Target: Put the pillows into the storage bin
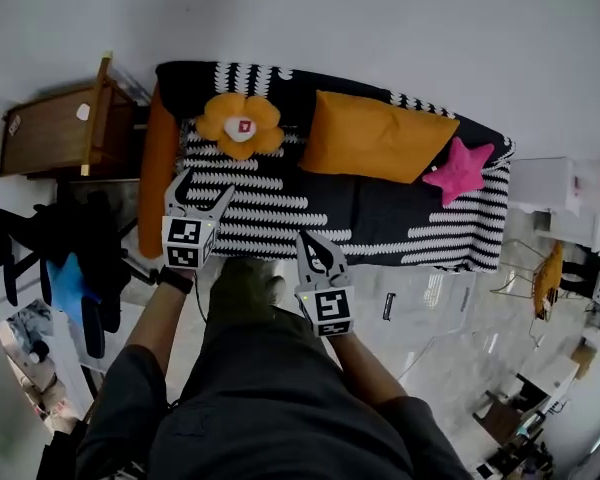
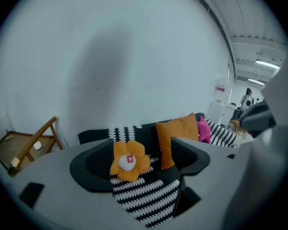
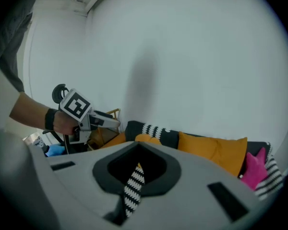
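Note:
Three pillows lie on a black-and-white striped sofa [image 1: 280, 218]: an orange flower pillow [image 1: 240, 125] at the left, a big orange rectangular pillow [image 1: 375, 136] in the middle and a pink star pillow [image 1: 458, 170] at the right. My left gripper [image 1: 208, 183] hangs open over the sofa's left front, short of the flower pillow, with nothing between its fingers. In the left gripper view the flower pillow [image 2: 128, 160] shows between the open jaws of the left gripper [image 2: 143, 151], well beyond them. My right gripper [image 1: 308, 240] is shut and empty at the sofa's front edge. In the right gripper view the right gripper [image 3: 134, 176] shows only a thin slit.
An orange bolster [image 1: 158, 168] runs along the sofa's left end. A wooden piece of furniture [image 1: 55, 128] stands further left by the wall. A black office chair [image 1: 80, 258] with a blue item stands at the near left. White boxes and clutter [image 1: 570, 228] stand at the right.

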